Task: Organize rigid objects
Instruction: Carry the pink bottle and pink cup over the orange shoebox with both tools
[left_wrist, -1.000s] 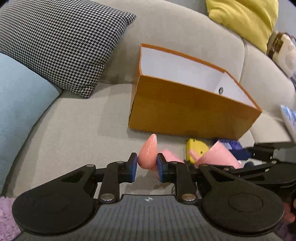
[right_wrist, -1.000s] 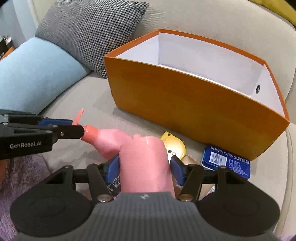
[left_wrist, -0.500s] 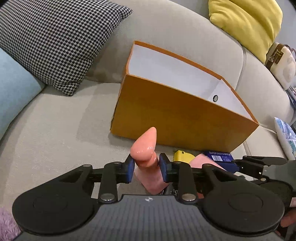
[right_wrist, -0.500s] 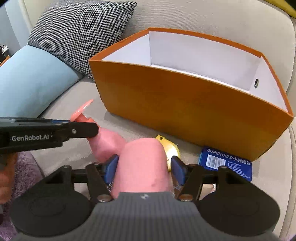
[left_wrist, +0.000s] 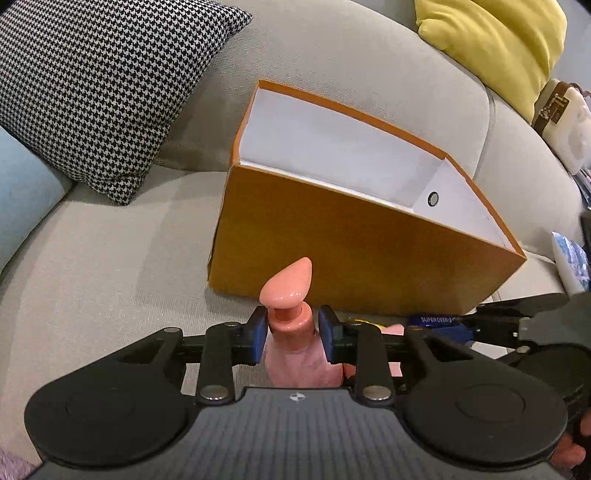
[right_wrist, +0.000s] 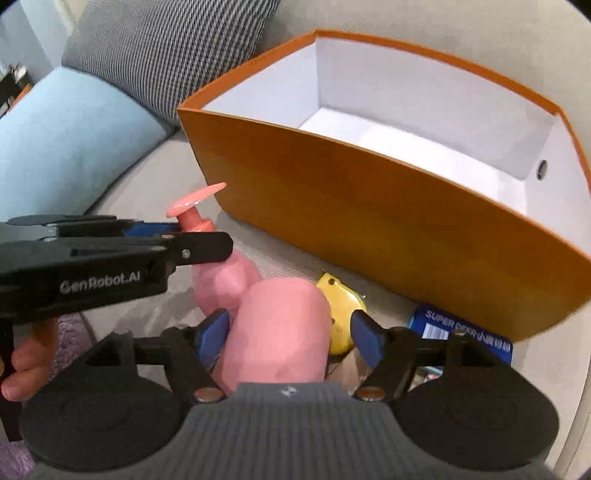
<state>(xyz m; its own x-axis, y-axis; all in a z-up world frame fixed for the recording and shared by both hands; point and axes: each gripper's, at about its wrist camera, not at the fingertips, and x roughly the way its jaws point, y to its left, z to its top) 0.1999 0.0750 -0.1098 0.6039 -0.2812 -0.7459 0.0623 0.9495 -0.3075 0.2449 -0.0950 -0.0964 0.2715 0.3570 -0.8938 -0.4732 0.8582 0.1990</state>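
A home living room: grey sofa (left_wrist: 110, 258), houndstooth cushion (left_wrist: 92, 85), yellow cushion (left_wrist: 495, 48).

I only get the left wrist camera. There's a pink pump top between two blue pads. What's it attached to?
Observer: It tops a pink plastic pump bottle; its fat body lies between the jaws of the right gripper, which are opening.
Operator: Anything hiding beside it?
Observer: A small yellow plastic gadget, in front of the orange cardboard box.
Operator: Is the box full?
Observer: The white floor that shows is bare.
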